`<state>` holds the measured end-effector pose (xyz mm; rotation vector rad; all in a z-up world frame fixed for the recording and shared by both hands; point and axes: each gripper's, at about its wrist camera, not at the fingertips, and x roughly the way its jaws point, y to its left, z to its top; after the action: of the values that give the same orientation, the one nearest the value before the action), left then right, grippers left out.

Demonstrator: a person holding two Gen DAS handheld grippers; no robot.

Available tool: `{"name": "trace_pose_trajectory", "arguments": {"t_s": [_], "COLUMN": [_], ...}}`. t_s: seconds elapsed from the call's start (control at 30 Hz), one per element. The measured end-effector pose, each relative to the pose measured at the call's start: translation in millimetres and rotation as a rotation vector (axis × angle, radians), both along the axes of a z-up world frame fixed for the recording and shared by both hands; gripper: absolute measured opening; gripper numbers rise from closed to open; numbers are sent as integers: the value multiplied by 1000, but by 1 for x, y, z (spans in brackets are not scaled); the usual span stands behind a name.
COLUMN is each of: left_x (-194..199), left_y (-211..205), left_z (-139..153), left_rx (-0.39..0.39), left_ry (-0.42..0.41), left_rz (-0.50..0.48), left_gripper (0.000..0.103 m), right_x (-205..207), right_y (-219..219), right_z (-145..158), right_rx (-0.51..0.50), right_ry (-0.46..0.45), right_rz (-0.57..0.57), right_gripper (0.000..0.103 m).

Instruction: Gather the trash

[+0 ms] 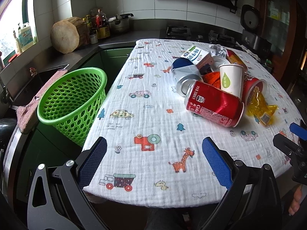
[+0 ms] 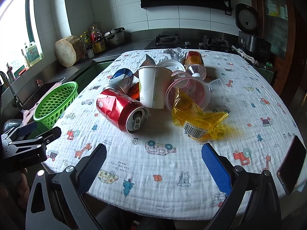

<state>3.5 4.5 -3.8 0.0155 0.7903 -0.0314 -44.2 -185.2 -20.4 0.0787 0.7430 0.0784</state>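
Trash pile [image 2: 163, 94] sits mid-table beside green basket [image 1: 73, 99]; both grippers' fingers [image 1: 216, 161] spread, empty

both grippers hover side by side at the near edge of the desk [image 1: 153, 118], pointing forward over it. the left gripper [image 1: 154, 162] has its jaws spread wide with nothing between the blue pads [image 1: 92, 164]. the right gripper [image 2: 153, 167] is spread just as wide and also grips nothing. each shows up at the edge of the other's wrist view (the right one at the far right of the left view, the left one at the far left of the right view). part of a hand [image 1: 296, 201] is visible below the right gripper.
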Motion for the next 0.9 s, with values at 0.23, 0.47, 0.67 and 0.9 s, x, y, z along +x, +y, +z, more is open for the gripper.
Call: {"name": "trace_pose_trajectory", "arguments": {"t_s": [0.23,0.47,0.67,0.9], "left_x": [-1,-4,-5,-7], "left_y": [2,1,4,6], "left_z": [-1,-1,0,1], "left_rx": [-7,-8,-14,-22], "left_ry": [-11,-11,-14,-19], "left_rz": [3,-9,-5,-7], "left_gripper": [98,98,98,98], "right_x": [0,-1,-1,-4], "right_y": [-1,-4,-5,-3], "right_z": [-1,-2,-3,-4], "right_rx": [0,4,2,-5], "right_ry": [0,-2,-1,-1], "right_rz": [0,-3,-4,-6], "right_gripper": [96,96,96,96]}}
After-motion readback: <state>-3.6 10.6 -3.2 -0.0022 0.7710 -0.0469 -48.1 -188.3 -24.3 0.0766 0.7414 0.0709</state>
